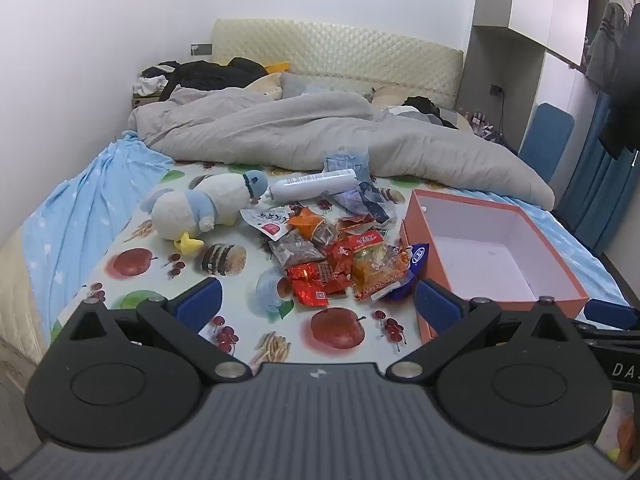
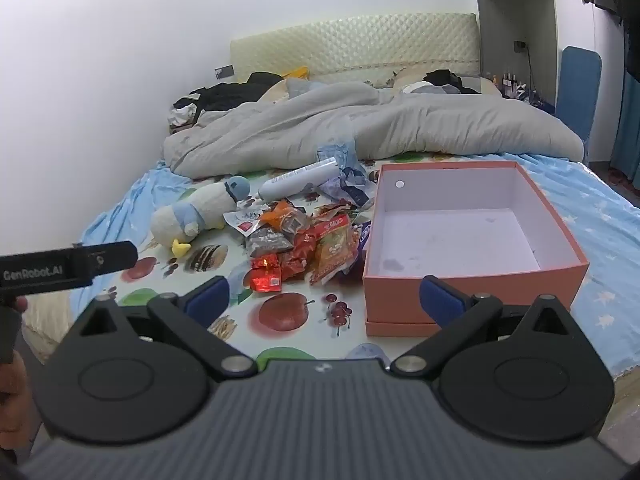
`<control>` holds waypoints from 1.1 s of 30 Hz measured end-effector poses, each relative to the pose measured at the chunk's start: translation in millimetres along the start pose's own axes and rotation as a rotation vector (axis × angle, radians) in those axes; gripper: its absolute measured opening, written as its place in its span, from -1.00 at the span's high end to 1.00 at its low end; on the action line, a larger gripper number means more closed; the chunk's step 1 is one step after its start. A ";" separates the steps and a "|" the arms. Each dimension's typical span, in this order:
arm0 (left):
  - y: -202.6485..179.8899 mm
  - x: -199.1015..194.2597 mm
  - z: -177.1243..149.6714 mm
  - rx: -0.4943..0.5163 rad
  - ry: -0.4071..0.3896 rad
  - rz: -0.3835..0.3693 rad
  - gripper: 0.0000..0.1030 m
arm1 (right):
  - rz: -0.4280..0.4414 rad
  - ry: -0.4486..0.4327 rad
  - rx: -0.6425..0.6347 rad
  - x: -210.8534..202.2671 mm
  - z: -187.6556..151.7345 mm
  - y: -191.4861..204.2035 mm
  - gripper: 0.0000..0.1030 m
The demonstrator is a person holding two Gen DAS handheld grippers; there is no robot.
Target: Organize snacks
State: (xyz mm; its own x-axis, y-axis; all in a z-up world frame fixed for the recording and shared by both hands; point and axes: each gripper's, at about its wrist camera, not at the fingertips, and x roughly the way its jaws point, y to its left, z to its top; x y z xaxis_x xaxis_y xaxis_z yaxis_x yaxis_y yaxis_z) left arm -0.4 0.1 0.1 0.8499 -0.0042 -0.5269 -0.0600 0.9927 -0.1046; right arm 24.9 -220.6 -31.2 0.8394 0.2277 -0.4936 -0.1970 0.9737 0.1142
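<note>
**Both grippers spread wide above the bed, snacks piled beside the empty box**

The orange box [image 2: 472, 280] sat open on the bed's fruit-print sheet [image 1: 240, 320], its white inside bare. It serves as the landmark here.

Just left of the box lay the snack pile [image 1: 340, 256], a loose heap of wrapped packets. The packet touching or almost touching the box's left wall was a blue-and-white one [image 1: 418, 256]. Next to it was a large orange-yellow bag [image 1: 376, 268], then red wrappers [image 1: 312, 284] nearer the camera and a dark grey packet [image 1: 296, 250] further left. An orange packet [image 1: 308, 224] and a white packet with a red label [image 1: 268, 220] lay at the far-left side of the heap.

Beyond the pile, further from the box's near wall, a white bottle [image 1: 312, 188] lay on its side beside crumpled blue wrappers [image 1: 360, 196]. Left of the pile, well apart from the box, a plush duck [image 1: 204, 208] lay on the sheet. A grey duvet [image 1: 320, 132] was bunched behind the box's far wall.

The left gripper [image 1: 316, 300] hung in front of the pile, left of the box, its blue-padded jaws fully apart with nothing between them. The right gripper [image 2: 326, 298] hung before the box's near left corner, jaws equally wide and holding nothing. In the right wrist view, the left gripper's black body [image 2: 68, 266] showed far left of the box.
</note>
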 end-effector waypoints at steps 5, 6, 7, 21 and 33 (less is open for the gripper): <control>0.1 -0.1 0.1 -0.002 0.014 0.000 -1.00 | 0.004 0.007 0.011 -0.4 -0.7 -0.3 -1.00; 0.2 -0.6 0.0 -0.002 0.015 -0.002 -1.00 | 0.004 0.006 0.010 -0.6 -0.7 -0.2 -1.00; 0.4 -1.1 -0.1 -0.002 0.015 -0.004 -1.00 | 0.002 0.005 0.010 -0.8 -0.3 -1.2 -1.00; -8.4 7.0 2.2 0.029 0.024 -0.050 -1.00 | -0.009 0.003 0.039 0.8 -1.0 -1.7 -1.00; -6.7 4.0 0.6 0.028 0.044 -0.056 -1.00 | -0.016 0.002 0.056 3.9 -4.7 -5.0 -1.00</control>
State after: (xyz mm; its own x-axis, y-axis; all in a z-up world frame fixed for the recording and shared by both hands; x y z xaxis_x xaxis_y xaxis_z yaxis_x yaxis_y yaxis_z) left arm 3.7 -6.4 -0.8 0.8275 -0.0642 -0.5578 0.0019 0.9938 -0.1116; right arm 26.8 -224.5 -37.7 0.8409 0.2125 -0.4978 -0.1550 0.9757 0.1547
